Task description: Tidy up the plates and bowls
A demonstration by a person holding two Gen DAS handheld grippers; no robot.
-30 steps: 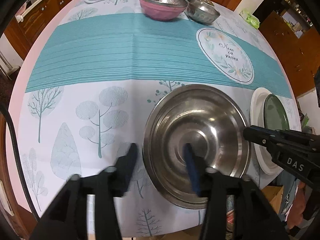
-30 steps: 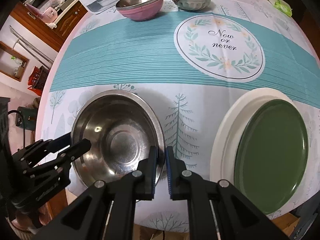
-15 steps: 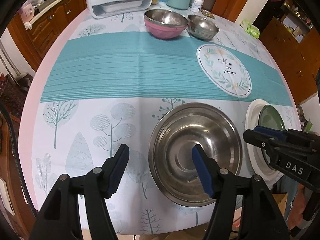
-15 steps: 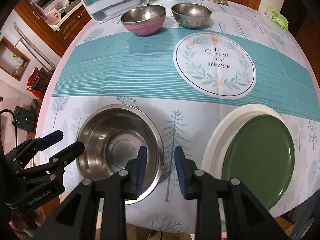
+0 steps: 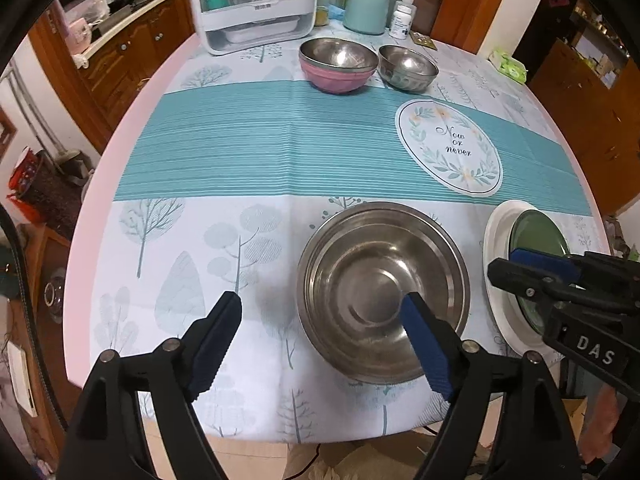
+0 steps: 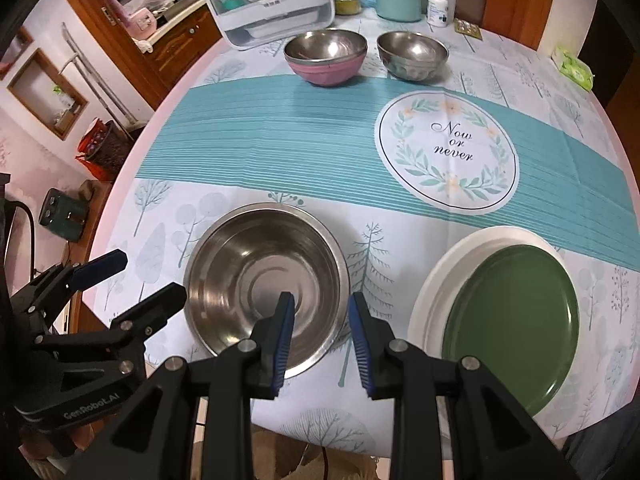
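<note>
A large steel bowl [image 5: 382, 288] [image 6: 266, 286] sits near the table's front edge. A green plate [image 6: 512, 312] lies on a white plate [image 6: 448, 264] to its right; both also show in the left wrist view, the green plate [image 5: 536, 232] and the white plate [image 5: 494, 240]. A steel bowl nested in a pink bowl [image 5: 338, 62] [image 6: 326, 56] and a small steel bowl [image 5: 408, 66] [image 6: 412, 54] stand at the back. My left gripper [image 5: 320, 316] is open, above the big bowl's left rim. My right gripper [image 6: 320, 312] is open, above its right rim. Both are empty.
A white dish rack [image 5: 254, 0] [image 6: 272, 0], a teal canister [image 5: 366, 10], a white bottle [image 5: 402, 20] and a green wipes pack [image 5: 510, 66] stand at the table's far edge. Wooden cabinets surround the round table [image 5: 120, 128].
Both grippers have opened and pulled back and up from the big steel bowl's rim. The bowl stays on the table.
</note>
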